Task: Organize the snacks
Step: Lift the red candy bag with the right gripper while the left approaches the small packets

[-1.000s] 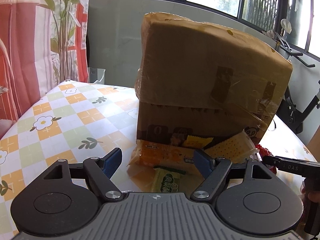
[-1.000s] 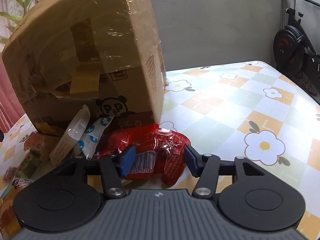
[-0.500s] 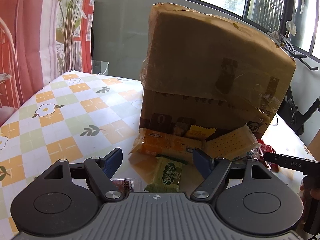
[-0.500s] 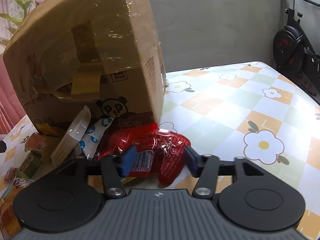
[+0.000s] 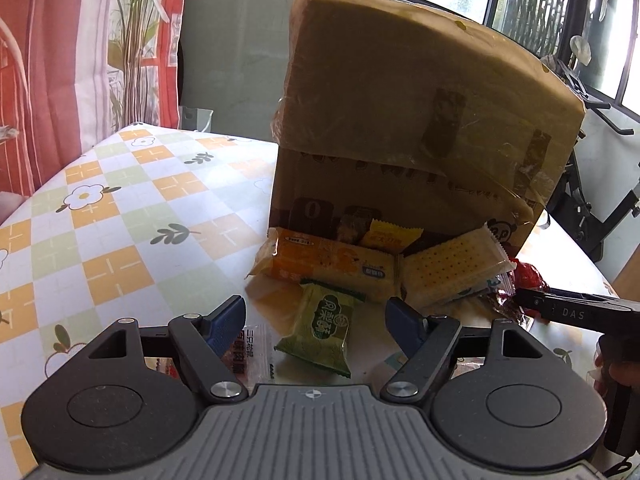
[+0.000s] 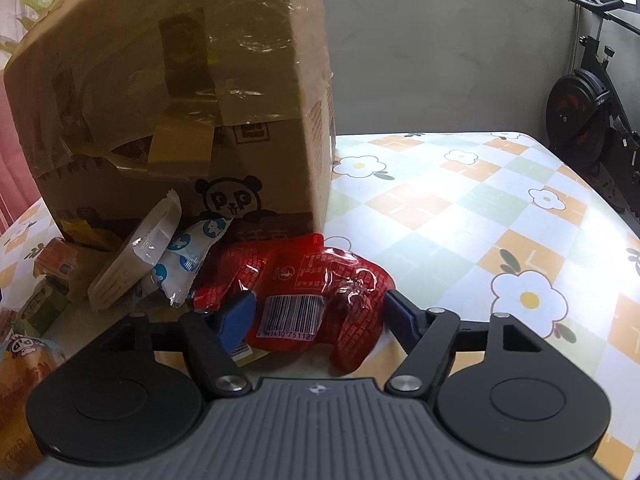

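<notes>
The right tongs' black arm [image 5: 576, 309], seen from the left wrist, carried the letters "DAS". The cardboard box [image 6: 224, 80] showed a panda face with "P" and "P" for eyes, and a large "0" on its lower front (beside other dark print too dim to read). The red packet [image 6: 320, 280] bore a barcode label with digits "94410 75112". Chinese characters stood on the green packet [image 5: 324, 324], but could not be made out surely.

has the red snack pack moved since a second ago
No. The red snack pack still lies against the cardboard box corner, between the right gripper jaws, which just closed further.
</notes>
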{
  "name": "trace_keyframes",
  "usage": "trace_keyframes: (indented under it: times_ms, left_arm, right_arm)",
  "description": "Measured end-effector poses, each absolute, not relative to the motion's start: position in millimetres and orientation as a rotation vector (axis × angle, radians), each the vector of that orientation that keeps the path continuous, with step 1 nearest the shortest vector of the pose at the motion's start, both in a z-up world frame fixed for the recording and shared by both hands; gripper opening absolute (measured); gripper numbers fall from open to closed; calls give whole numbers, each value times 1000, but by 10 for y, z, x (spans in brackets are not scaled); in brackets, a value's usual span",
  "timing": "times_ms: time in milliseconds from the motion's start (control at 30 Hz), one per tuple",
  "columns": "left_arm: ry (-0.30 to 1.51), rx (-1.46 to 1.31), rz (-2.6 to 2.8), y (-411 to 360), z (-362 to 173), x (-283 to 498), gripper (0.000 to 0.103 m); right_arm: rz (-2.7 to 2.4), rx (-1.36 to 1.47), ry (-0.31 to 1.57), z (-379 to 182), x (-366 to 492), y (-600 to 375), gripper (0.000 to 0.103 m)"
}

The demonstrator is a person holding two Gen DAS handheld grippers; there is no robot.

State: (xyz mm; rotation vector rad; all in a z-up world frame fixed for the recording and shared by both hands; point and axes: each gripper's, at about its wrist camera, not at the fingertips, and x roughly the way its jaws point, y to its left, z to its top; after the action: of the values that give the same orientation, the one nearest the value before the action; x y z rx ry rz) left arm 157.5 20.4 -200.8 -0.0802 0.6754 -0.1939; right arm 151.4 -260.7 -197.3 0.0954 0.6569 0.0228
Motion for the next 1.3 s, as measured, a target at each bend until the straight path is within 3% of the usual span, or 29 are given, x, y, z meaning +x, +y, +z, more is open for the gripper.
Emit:
trace_keyframes:
  times_ms: [300, 433, 1300]
  left_arm:
    - [684, -86, -190, 214, -2048, 1561, 78]
    - [676, -95, -186, 228, -2041, 1569, 77]
    - [626, -64, -190, 131, -1790, 2003, 74]
  right_arm:
    - [66, 134, 614, -1980, 1441, -2633, 40]
    - [79, 159, 570, -1951, 1356, -2671, 36]
    - [95, 158, 537, -1904, 1251, -2675, 31]
